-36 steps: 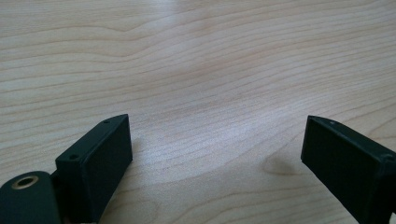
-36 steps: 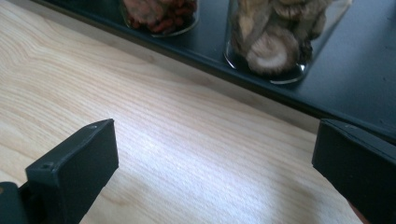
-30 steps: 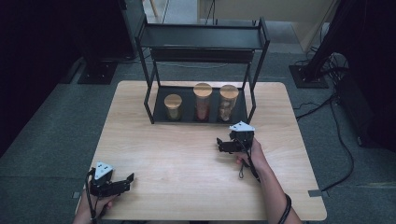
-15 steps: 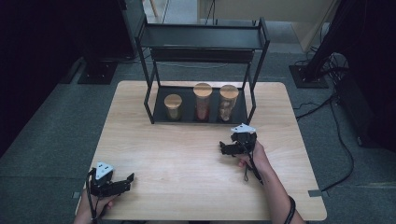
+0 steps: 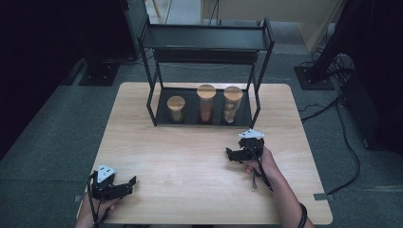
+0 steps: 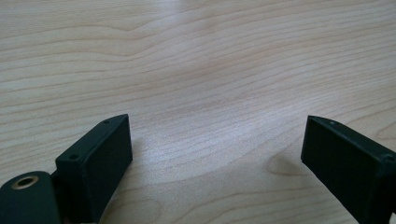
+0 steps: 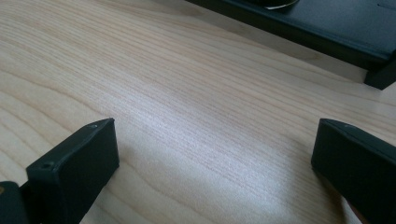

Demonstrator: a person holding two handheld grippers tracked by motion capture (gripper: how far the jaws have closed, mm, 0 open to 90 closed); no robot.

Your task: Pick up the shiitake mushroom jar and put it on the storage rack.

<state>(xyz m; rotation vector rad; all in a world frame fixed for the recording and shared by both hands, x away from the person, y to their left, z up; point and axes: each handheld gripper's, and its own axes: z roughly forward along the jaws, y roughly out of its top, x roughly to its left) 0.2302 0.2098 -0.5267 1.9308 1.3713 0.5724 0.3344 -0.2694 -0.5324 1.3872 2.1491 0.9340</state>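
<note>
Three glass jars with wooden lids are seen on the bottom tray of a black metal rack [image 5: 259,85] at the far side of a light wood table [image 5: 190,156]: a short jar [image 5: 176,109] on the left, a taller jar [image 5: 206,103] in the middle, another tall jar [image 5: 232,104] on the right, all upright and set close in a row. Contents cannot be told. The rack's upper shelf is seen empty.

The right gripper [image 5: 231,155] is held low over the table, in front of the rack's right end, well apart from the jars; its jaws are spread wide with nothing between them, and the rack's base edge [image 7: 327,32] is seen ahead in the right gripper view. The left gripper [image 5: 128,183] is held near the table's near left corner, jaws likewise spread wide and empty over bare wood [image 6: 210,70]. A wristband [image 5: 302,216] is worn on the right forearm.
</note>
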